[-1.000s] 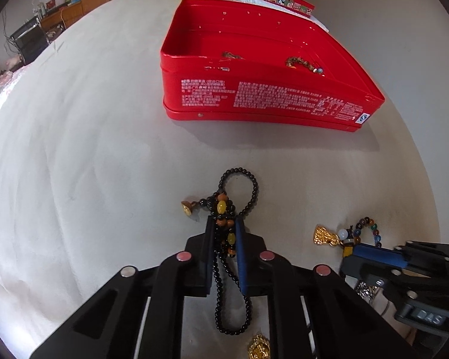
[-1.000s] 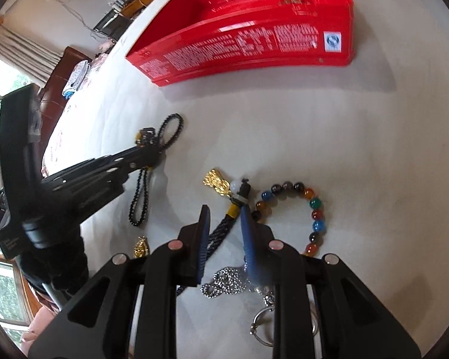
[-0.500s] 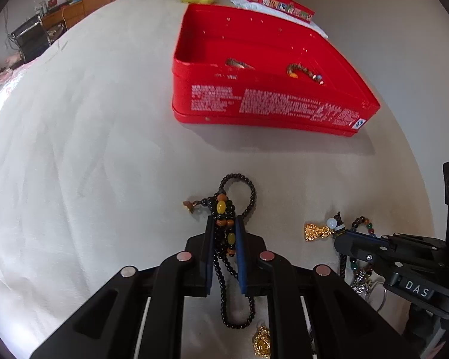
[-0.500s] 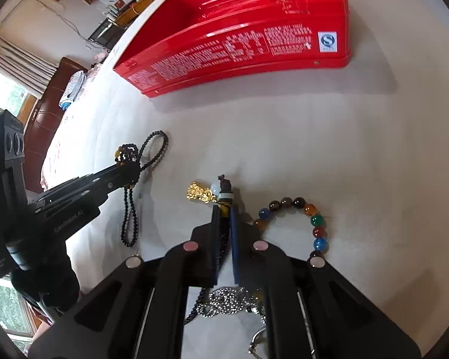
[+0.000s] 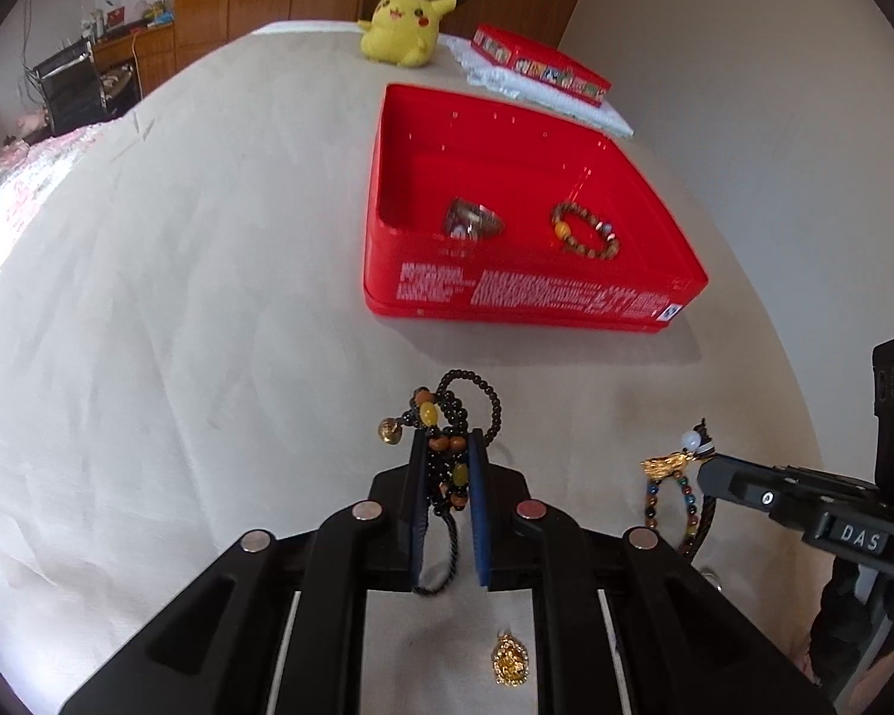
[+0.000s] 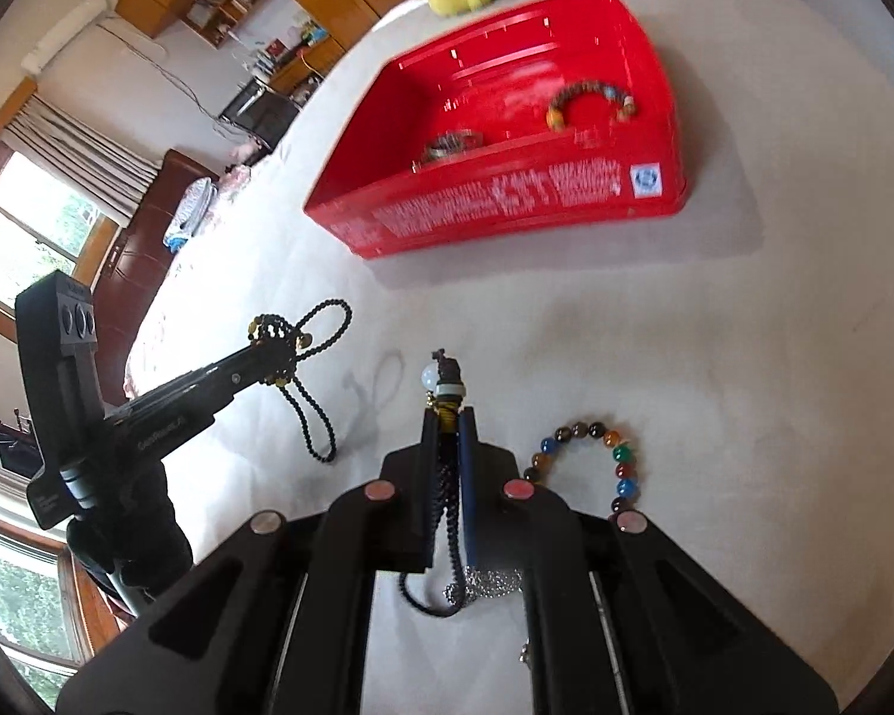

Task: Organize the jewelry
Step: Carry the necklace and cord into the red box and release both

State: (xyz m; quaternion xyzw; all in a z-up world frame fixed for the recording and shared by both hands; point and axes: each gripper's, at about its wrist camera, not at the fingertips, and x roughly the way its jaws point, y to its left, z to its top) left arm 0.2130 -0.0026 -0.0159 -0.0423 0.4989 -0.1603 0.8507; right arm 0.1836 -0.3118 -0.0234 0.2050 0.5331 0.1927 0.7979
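Observation:
My left gripper [image 5: 447, 438] is shut on a black bead necklace [image 5: 447, 411] with amber beads and holds it lifted above the table; it also shows in the right wrist view [image 6: 280, 333]. My right gripper [image 6: 447, 414] is shut on a dark braided cord [image 6: 446, 476] with a white bead and gold charm [image 5: 664, 466], also lifted. An open red tin [image 5: 655, 304] stands ahead; it holds a silver bangle [image 5: 471, 220] and a brown bead bracelet [image 5: 584, 232].
A multicoloured bead bracelet [image 6: 590, 453] lies on the beige tablecloth to the right of my right gripper. A gold pendant [image 5: 511, 661] lies below my left gripper. A yellow plush toy [image 5: 402, 24] and a red lid [image 5: 539, 62] sit at the far edge.
Both grippers have risen from the table with their jewelry; the necklace and the cord now hang lifted. The right gripper shut on the cord a second ago. The tin's inside now shows more.

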